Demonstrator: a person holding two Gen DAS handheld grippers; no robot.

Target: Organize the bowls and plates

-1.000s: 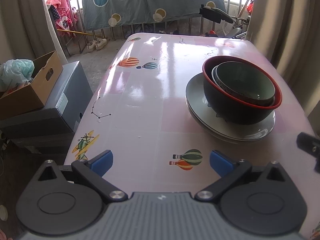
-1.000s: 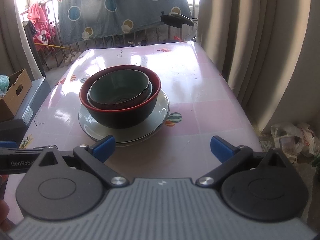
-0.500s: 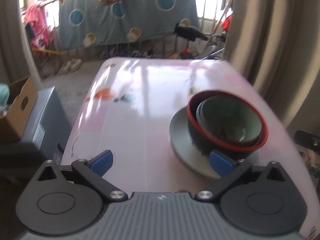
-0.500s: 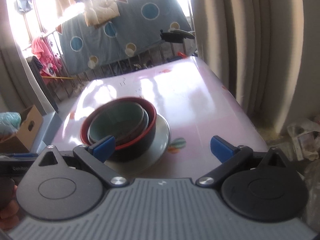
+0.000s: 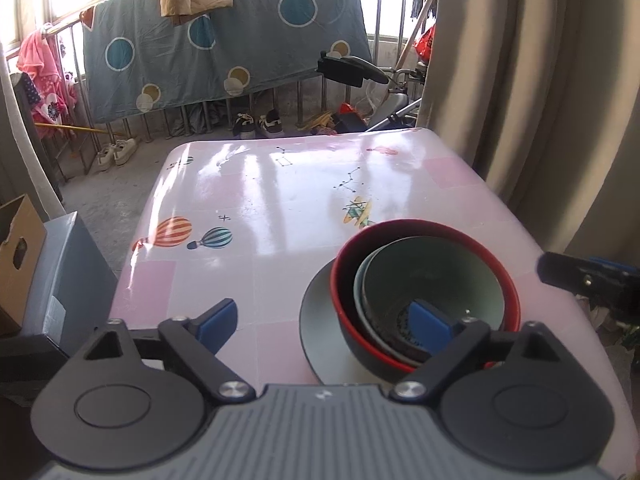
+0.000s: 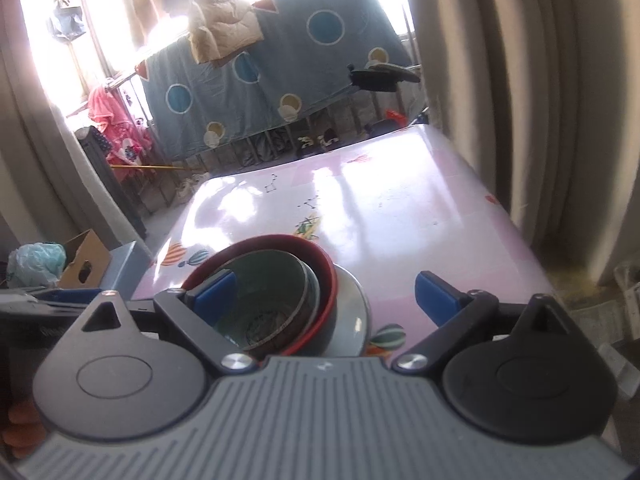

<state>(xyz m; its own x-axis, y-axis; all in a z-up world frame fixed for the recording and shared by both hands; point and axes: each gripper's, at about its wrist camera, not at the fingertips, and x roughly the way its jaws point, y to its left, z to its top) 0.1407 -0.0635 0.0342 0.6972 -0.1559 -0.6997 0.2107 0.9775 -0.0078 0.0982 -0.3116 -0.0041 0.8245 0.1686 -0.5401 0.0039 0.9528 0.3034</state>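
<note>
A grey-green bowl is nested in a black bowl with a red rim, which stands on a grey plate on the pink table. My left gripper is open and empty, raised at the near edge. Its right fingertip overlaps the bowls in the picture. In the right wrist view the same stack shows: bowl, red-rimmed bowl, plate. My right gripper is open and empty above the near edge, tilted upward.
A beige curtain hangs along the table's right side. A grey cabinet with a cardboard box stands to the left. A railing with a blue dotted sheet lies beyond the far edge. The right gripper's tip shows at the right.
Both grippers have pulled back and lifted from the table, tilting up, so the stack sits lower and nearer in each view. The dishes have not moved. Both jaws stay open.
</note>
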